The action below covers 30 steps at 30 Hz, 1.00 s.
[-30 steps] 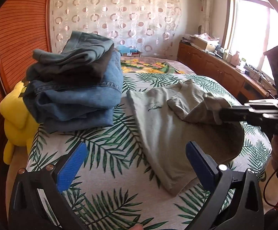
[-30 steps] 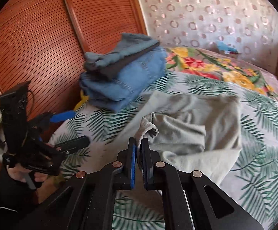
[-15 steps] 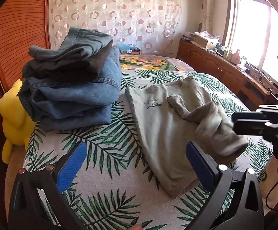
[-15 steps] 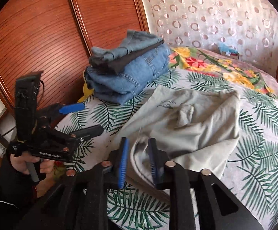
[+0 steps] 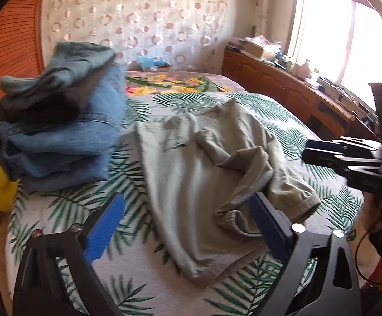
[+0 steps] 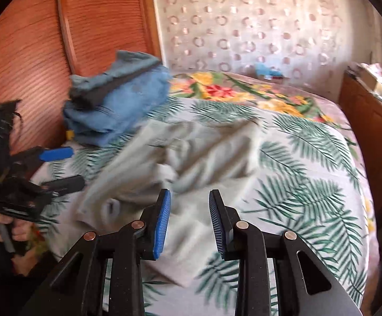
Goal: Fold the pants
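Left wrist view: the left gripper (image 5: 188, 226) has its jaws spread wide, though they have just been narrowing a touch, and the khaki pants (image 5: 217, 163) lie crumpled on the palm-print bedspread (image 5: 67, 205) between and ahead of them, unpinched. Right wrist view, blurred: the right gripper (image 6: 189, 221) jaws have just been parting, released, with the pants (image 6: 191, 158) just beyond its tips. Stacked jeans (image 5: 59, 142) sit off beyond the left jaw

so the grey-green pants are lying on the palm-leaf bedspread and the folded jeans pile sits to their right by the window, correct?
Not quite. In the left wrist view the jeans pile sits left of the grey-green pants, by the wooden wall panel, not the window. The pants do lie on the palm-leaf bedspread.
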### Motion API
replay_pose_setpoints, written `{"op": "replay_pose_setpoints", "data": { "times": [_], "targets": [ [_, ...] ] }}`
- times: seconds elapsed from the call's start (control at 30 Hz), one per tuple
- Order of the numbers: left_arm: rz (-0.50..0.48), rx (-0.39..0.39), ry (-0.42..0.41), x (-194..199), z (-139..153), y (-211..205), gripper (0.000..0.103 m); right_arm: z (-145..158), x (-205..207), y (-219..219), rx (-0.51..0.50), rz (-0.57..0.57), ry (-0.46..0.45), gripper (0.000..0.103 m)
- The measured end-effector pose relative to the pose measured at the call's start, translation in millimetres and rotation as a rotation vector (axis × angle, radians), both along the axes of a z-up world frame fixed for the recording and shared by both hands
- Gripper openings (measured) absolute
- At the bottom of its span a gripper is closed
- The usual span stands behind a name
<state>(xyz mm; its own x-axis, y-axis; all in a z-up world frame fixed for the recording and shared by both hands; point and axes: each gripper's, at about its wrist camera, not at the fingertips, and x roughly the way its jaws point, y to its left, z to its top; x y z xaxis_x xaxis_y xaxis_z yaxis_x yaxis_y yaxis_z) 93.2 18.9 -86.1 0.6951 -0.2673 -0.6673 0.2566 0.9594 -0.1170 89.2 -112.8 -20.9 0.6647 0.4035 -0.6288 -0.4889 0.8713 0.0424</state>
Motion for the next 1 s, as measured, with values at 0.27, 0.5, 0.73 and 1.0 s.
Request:
{"op": "replay_pose_setpoints", "data": {
  "times": [0.27,0.5,0.73,1.0],
  "targets": [
    [-0.106,0.014,0.063,17.5,-11.9,-33.3,0.053,-28.4,17.8,-9.9,-0.013,-0.064,0.020,0.033],
    [-0.134,0.061,0.126,16.4,-31.4,-49.4,0.046,-36.9,28.0,-22.3,-0.011,-0.094,0.038,0.034],
    [-0.173,0.042,0.133,3.9,-29.1,-48.8,0.016,-42.5,31.8,-25.8,0.004,-0.100,0.040,0.035],
    [-0.139,-0.006,0.040,-19.7,3.8,-28.5,0.011,-44.1,28.1,-36.0,0.038,-0.113,0.032,0.035]
  ]
}}
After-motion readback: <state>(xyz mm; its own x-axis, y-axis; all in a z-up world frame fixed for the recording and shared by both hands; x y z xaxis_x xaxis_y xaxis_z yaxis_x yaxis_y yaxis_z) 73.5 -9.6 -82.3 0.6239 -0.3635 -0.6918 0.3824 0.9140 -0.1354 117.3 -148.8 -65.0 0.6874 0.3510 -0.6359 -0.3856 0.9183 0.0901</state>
